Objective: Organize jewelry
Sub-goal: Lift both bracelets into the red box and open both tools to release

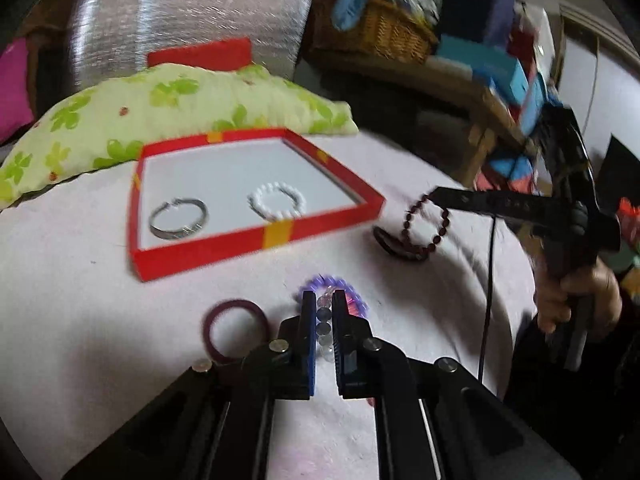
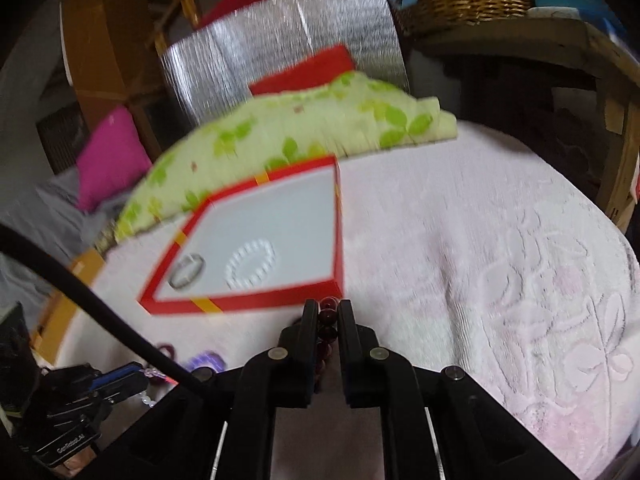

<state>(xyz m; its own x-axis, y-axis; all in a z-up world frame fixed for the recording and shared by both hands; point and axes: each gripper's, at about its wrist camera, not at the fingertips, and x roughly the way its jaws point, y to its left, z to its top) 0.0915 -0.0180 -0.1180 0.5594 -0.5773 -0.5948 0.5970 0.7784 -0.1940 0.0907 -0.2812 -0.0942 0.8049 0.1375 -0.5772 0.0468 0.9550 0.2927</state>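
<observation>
two bracelets up, box next

pale pink bedspread (image 2: 500, 248) carries the red box (image 1: 256, 240), w/ a silver bangle (image 1: 178, 218) & white bead bracelet (image 1: 277, 202) already inside. right claw (image 2: 327, 308) is clamped on the dark red bead bracelet (image 1: 426, 226), which dangles just right of the box. left claw (image 1: 323, 300) pinches the purple & clear bead bracelet (image 1: 340, 286) just in front of the box. judgement: clear the rim 1st, keep both grips tight, lower over bare floor of the box & release low. a maroon ring (image 1: 234, 330) lies beside left claw.

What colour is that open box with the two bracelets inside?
The box is red with yellow bands and a white inside; it shows best in the left wrist view.
</observation>
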